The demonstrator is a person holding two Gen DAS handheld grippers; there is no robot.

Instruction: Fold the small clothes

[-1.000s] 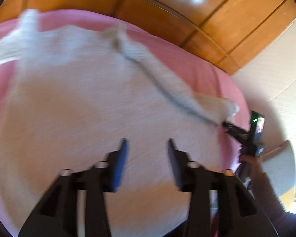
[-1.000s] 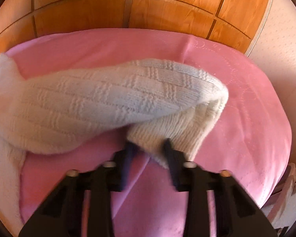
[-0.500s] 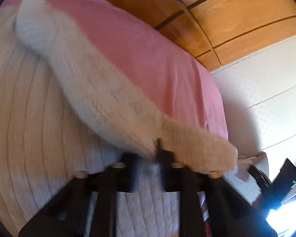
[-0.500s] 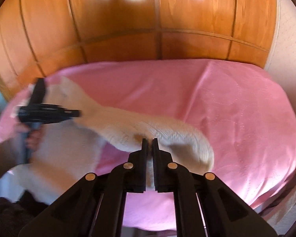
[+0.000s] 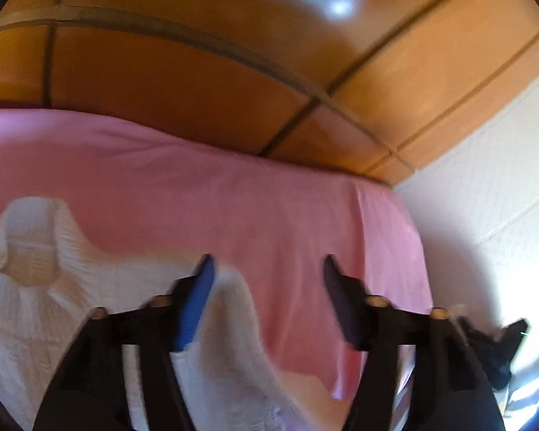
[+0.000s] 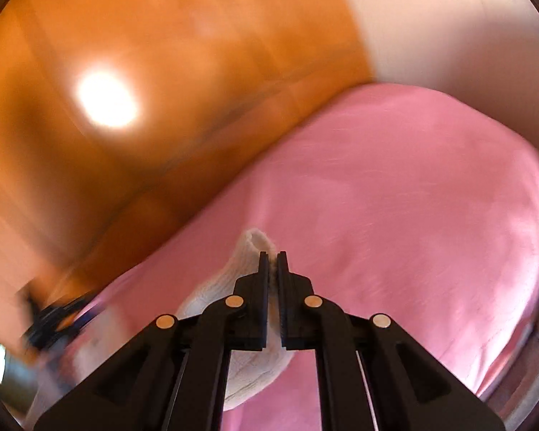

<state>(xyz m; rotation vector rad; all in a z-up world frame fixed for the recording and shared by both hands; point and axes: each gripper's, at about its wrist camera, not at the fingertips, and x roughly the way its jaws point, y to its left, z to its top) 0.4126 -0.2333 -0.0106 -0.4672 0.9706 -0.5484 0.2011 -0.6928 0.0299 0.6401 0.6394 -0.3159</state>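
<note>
A cream knitted sweater [image 5: 54, 309] lies on the pink bedspread [image 5: 233, 208], collar at the far left. Its sleeve [image 5: 240, 330] runs down between the fingers of my left gripper [image 5: 266, 269], which is open wide and holds nothing. In the right wrist view my right gripper [image 6: 273, 258] is shut on the sleeve cuff [image 6: 249, 251], which sticks up beside the left finger, lifted above the bedspread [image 6: 395, 215]. The sleeve hangs down under the jaws.
A glossy wooden panel wall [image 5: 197, 72] stands behind the bed. A white wall [image 5: 485, 197] is on the right. The other gripper shows blurred at the left edge of the right wrist view [image 6: 50, 319] and at the right edge of the left wrist view [image 5: 496, 344].
My left gripper opened and let go of the sleeve, then tilted up. My right gripper stayed shut on the cuff and swung, lifting it.
</note>
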